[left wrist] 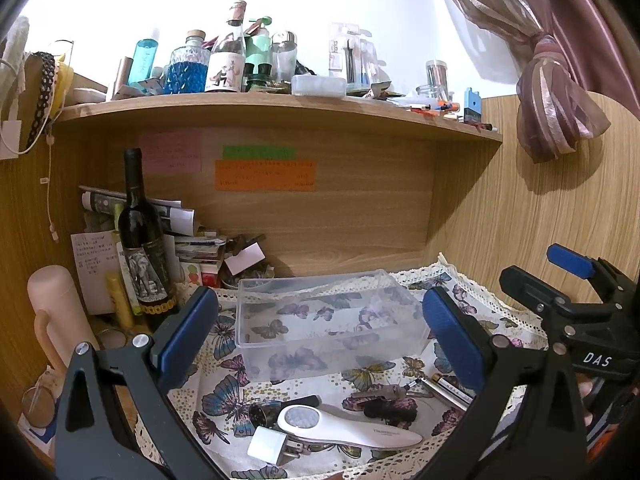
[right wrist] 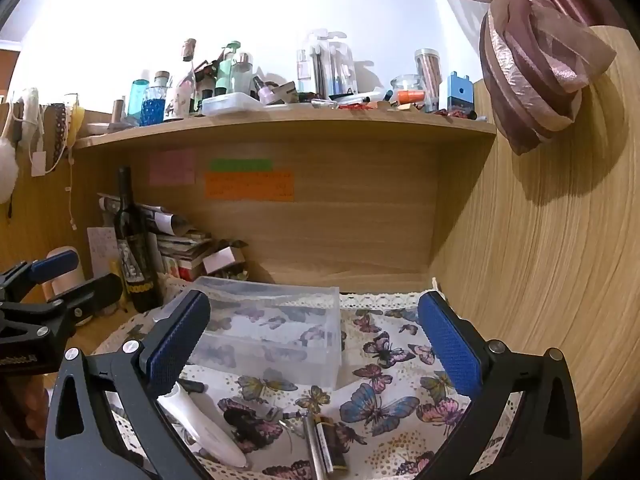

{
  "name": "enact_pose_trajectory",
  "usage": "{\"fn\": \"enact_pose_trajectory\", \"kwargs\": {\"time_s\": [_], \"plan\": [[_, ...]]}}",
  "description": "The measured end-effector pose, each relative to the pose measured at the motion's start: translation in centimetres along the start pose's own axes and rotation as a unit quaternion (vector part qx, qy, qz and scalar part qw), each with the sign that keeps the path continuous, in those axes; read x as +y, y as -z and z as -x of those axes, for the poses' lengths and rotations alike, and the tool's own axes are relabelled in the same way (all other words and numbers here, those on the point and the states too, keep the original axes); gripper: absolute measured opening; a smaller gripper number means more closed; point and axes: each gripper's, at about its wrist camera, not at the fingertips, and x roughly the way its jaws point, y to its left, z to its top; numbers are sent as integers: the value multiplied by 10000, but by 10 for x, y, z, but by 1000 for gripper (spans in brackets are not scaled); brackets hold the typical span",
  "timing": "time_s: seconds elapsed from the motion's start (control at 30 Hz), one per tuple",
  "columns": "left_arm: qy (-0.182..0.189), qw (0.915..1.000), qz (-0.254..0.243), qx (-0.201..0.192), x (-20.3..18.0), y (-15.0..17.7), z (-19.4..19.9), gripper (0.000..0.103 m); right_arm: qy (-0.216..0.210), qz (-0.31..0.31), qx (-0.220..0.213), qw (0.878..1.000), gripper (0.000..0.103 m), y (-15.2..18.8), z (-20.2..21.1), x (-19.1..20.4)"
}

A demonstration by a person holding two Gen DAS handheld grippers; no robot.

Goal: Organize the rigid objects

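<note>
The left gripper (left wrist: 320, 332) hovers with its 2 blue-padded fingers (left wrist: 186, 334) spread wide and nothing between them. The right gripper (right wrist: 316, 344) hangs the same way, its fingers (right wrist: 448, 346) far apart and empty. Each gripper shows at the edge of the other's view.

On the butterfly-print cloth (left wrist: 224, 400) sits a clear plastic box (left wrist: 328, 324), uncovered and with nothing inside, toward the far side near the wooden back panel (left wrist: 320, 220). Nearer than the box lie the loose items: a white handheld device (left wrist: 340, 428) with a round lens-like face lying flat at the near left, a white plug adapter (left wrist: 268, 446) touching its near end, a small black stick (left wrist: 306, 401) just beyond it, a dark furry piece (left wrist: 390, 410) to its right, and a slim metal pen-like tool (left wrist: 444, 394) beside a battery (right wrist: 330, 446) at the near right. None touches a finger.

To the left of the cloth stands a dark wine bottle (left wrist: 144, 248), upright, with stacked papers (left wrist: 188, 236) behind it and a pink flask (left wrist: 54, 308) nearer. The shelf (left wrist: 280, 106) above carries about 5 bottles and jars. A knotted pink curtain (left wrist: 556, 100) hangs at the right.
</note>
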Motion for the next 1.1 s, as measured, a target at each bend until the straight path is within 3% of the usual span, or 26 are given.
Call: {"fn": "enact_pose_trajectory", "kwargs": {"time_s": [1.1], "plan": [[54,9999,-4,-124,-2,-4,5,103,-20,-12,-56,10000,103,-5,7,-3]]}}
